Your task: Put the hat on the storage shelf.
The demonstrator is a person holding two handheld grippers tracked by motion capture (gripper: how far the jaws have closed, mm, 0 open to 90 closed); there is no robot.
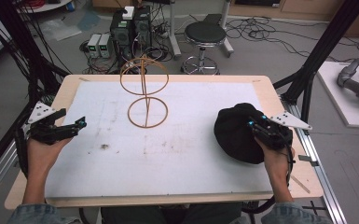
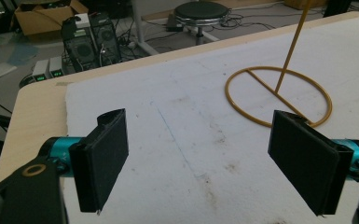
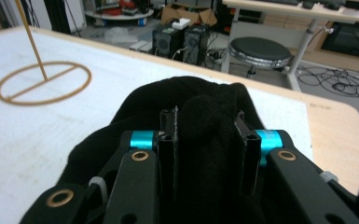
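Two grippers are at the table, one in each hand of the person. The left gripper (image 1: 77,125) is near the left edge of the white mat (image 1: 177,154), above the mat, and its jaws are spread wide with nothing between them; in the left gripper view the bare mat shows in the gap. The right gripper (image 3: 208,135) is at the right side of the table (image 1: 65,91), and its jaws are pressed onto a fold of the black cloth (image 1: 235,133). In the right gripper view the fabric bulges up between the two black jaws. The cloth lies in a rounded heap on the mat near its right edge, partly under the right hand (image 1: 272,154). A yellow wire stand (image 1: 145,91), with a ring base flat on the mat, a thin upright rod and a ring at the top, is toward the far edge of the mat, about in the middle, well apart from both grippers. Behind the table a black stool (image 1: 205,35) and computer cases (image 1: 130,28) are on the floor.
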